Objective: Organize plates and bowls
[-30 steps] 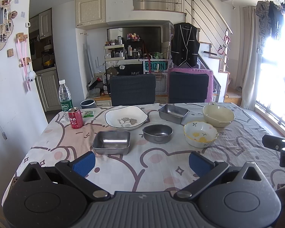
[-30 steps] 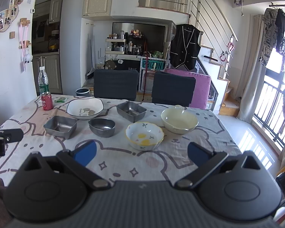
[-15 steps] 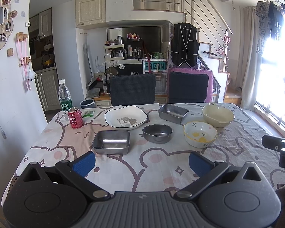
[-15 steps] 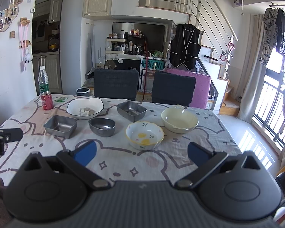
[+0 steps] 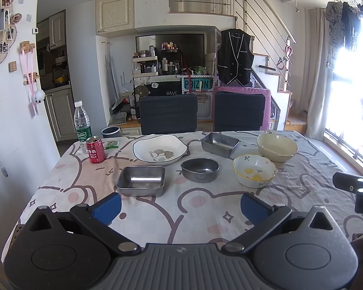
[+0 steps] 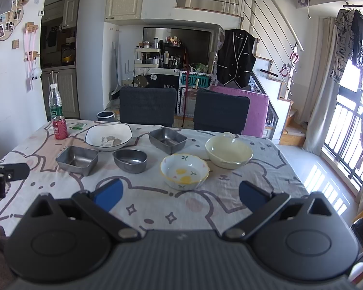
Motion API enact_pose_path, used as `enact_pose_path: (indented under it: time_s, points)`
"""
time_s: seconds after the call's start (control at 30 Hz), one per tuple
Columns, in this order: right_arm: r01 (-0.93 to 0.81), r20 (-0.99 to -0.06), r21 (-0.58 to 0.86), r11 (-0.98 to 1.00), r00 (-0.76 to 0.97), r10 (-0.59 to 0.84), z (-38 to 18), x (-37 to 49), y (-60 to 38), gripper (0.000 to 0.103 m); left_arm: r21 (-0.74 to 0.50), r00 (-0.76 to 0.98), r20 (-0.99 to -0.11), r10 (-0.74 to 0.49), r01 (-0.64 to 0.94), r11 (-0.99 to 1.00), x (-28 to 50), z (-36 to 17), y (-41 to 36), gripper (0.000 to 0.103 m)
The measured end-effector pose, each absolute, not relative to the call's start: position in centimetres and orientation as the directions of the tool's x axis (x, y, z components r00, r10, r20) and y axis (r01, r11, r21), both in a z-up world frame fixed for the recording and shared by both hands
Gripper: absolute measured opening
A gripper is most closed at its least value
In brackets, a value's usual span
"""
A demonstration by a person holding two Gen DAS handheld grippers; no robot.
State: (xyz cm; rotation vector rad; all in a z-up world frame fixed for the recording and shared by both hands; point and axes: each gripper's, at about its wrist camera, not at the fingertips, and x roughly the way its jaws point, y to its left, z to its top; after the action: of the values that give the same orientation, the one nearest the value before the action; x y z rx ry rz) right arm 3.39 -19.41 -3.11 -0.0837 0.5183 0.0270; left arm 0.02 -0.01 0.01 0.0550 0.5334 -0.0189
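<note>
Cartoon-print cloth covers the bench [image 5: 171, 217]. Centre of frame: white plate [image 5: 160, 148], square steel tray [image 5: 140, 180], oval steel bowl [image 5: 200, 169], second steel tray [image 5: 219, 143], flower-print bowl [image 5: 254, 170], cream bowl [image 5: 277, 147], all apart. Red can [image 5: 95, 149] and water bottle [image 5: 81, 125] upper left. Left gripper [image 5: 179, 206] and right gripper [image 6: 179, 197] at lower frame, fingers wide, holding nothing.

Sunlight's pouring through the balcony window [image 6: 351, 130] onto pale floor, two dark chairs [image 5: 168, 113] are tucked behind the cartoon-print tablecloth [image 5: 205, 207], a railed staircase [image 6: 278, 55] climbs right, and cream cabinets [image 5: 60, 116] line the white wall.
</note>
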Motion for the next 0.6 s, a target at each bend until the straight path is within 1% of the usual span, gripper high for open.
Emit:
enact_pose_path:
  time_s: [0.37,0.6]
  points:
    - [-0.062,-0.497,-0.067,0.996,0.867,0.020,-3.1,3.2,-19.3,0.103,0.038,0.870,-0.494,0.017,0.002,0.999,-1.0,0.3,-0.6,0.103]
    - [-0.097,-0.513,-0.072,0.993,0.857,0.046,-2.6,4.1,-18.9,0.103,0.026,0.868,-0.495,0.034,-0.025,0.999,0.2,0.8,0.3,0.103]
